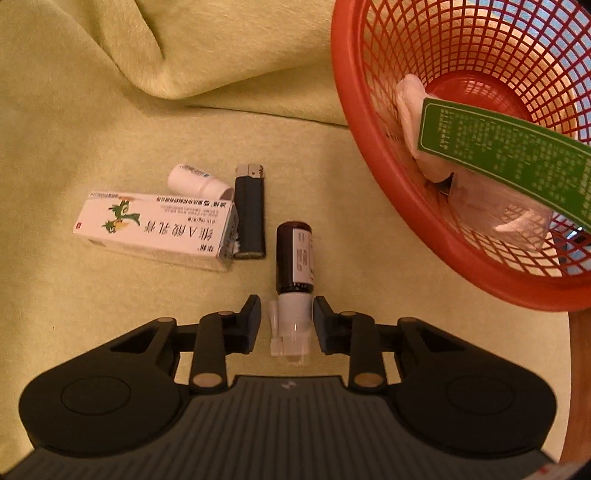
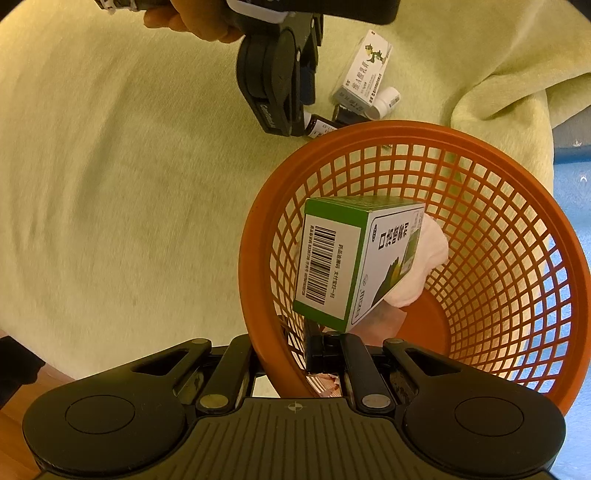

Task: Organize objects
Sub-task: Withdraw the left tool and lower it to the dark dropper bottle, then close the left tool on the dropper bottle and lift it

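- Now the left gripper (image 1: 285, 325) is low over the yellow-green blanket (image 1: 92, 110), with its two fingers (image 1: 248, 325) spread apart on both sides of the white cap of a small dark bottle (image 1: 294, 258).
- A narrow gap shows on each side of the cap, so the bottle is not squeezed; it lies flat on the blanket with the cap toward the camera.
- Just beside the bottle, to the left, lies a dark lighter (image 1: 250, 214), and next to it a white carton (image 1: 155, 229) with a green drawing (the text on it is upside down in this view).
- Behind the carton a small white tube-like container (image 1: 195, 181) lies on its side, touching the carton's far edge.
- The red mesh basket (image 1: 406, 236) stands at the right, near the bottle, and is tilted.
- The right gripper (image 2: 280, 358) is clamped on the basket's near rim, one finger outside the wall and one inside.
- Inside the basket a green and white box (image 2: 354, 266) leans over a white soft cloth or pad (image 2: 424, 266); I cannot tell exactly what this white thing is.
- In the right wrist view a hand (image 2: 192, 22) holds the left gripper from above.
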Motion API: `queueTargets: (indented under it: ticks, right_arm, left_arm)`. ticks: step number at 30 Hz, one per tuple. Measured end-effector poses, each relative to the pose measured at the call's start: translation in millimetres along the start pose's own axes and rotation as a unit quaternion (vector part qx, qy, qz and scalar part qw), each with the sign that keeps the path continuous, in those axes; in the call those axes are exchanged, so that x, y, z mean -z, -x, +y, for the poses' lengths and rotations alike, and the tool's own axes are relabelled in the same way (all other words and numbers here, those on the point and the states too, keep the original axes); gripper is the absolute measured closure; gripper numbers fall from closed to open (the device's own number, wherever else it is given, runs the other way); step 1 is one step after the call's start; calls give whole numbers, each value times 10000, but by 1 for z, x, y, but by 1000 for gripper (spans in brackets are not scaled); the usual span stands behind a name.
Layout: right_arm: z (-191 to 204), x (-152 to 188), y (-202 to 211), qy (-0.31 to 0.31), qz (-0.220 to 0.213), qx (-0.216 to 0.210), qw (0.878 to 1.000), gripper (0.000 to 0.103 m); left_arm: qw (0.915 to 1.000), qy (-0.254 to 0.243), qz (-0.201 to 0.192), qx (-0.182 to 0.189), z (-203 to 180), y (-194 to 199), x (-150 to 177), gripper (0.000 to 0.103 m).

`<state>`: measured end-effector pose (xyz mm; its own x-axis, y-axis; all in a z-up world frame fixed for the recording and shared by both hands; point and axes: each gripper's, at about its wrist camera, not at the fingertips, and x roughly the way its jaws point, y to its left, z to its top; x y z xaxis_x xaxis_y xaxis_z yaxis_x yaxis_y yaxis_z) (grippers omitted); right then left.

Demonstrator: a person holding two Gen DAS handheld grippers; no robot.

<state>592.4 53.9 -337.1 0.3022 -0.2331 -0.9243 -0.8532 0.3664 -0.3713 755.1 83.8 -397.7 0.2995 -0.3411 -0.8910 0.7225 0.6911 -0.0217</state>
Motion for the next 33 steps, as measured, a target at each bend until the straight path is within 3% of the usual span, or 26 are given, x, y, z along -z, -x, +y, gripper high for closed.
queueTargets:
  ticks: [13,33]
  right_arm:
    - [-1,1,-2,-16,-6,-9,10000,98]
    - [-1,-2,-5,31,54,24,10000,98]
  left_arm:
    - [9999,-155,45,-35,-4,-5,-5,81]
    - [9996,-258,31,-87,9,44,9,83]
